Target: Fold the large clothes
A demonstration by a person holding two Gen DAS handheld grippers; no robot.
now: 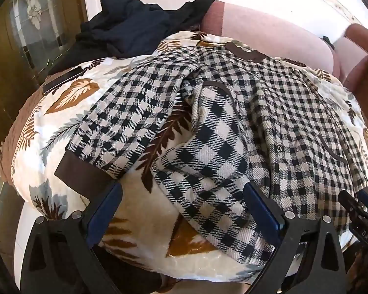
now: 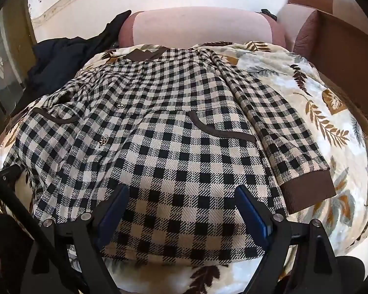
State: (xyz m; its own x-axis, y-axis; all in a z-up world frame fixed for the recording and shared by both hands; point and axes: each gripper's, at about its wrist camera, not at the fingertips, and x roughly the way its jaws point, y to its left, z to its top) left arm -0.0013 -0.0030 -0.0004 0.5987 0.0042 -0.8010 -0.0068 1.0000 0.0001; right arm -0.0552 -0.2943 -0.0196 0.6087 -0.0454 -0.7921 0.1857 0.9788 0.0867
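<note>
Both tongs, my left gripper and right gripper, hang with jaws spread wide over the hem, holding nothing. Beneath them I see the leaf-print blanket covering a sofa, and on it the checked jacket lies spread front-up, collar toward the backrest, hem toward me. I judge the jacket thick, woven and soft: moderately heavy, unlikely to slip, and prone to sag unless I take it by a firm edge (hem corner or ribbed cuff). Its left sleeve angles outward with a brown cuff just beside my left tong's outer finger; its right sleeve lies along the body. Brown-trimmed pockets and small snaps mark the front, which appears fastened, though creases obscure the placket. A dark garment is heaped behind.
</note>
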